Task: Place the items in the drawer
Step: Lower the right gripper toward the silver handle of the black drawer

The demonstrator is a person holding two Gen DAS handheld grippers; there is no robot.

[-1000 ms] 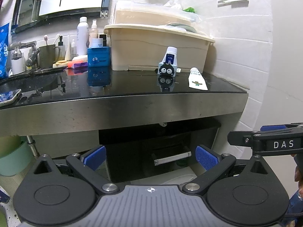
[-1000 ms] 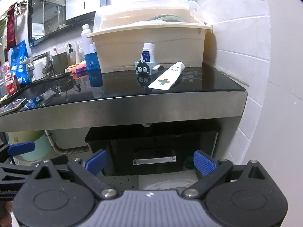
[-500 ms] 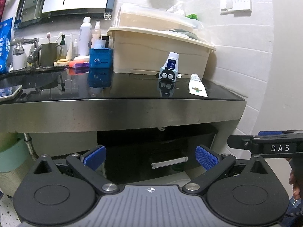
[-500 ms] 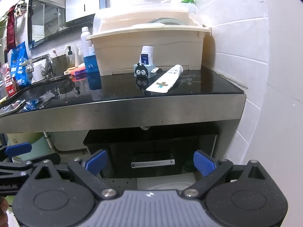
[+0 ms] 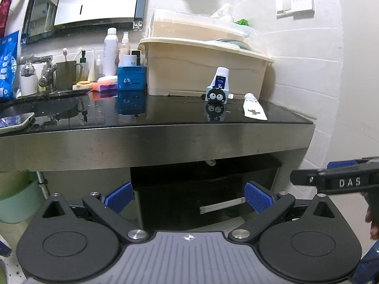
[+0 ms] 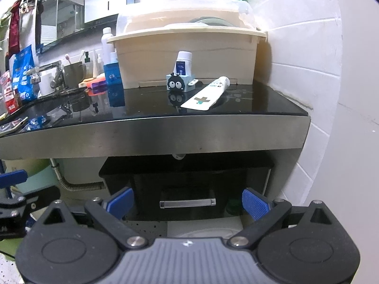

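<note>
both the left gripper (image 5: 188,197) and right gripper (image 6: 187,201) gape wide, holding nothing, before the shut black drawer (image 6: 187,189) under the counter (image 6: 151,130). on top lies a white toothpaste tube (image 6: 206,93) bearing a teal cross. "das" marks the right gripper's side.

Black drawer (image 6: 187,196) under the counter is shut; its clear bar handle (image 6: 187,203) lies horizontal. White toothpaste tube (image 6: 205,93) lies flat on the black countertop (image 6: 142,108). Just beside it, a blue squeezer with cartoon eyes (image 6: 178,83) stands upright, holding a small tube.
</note>
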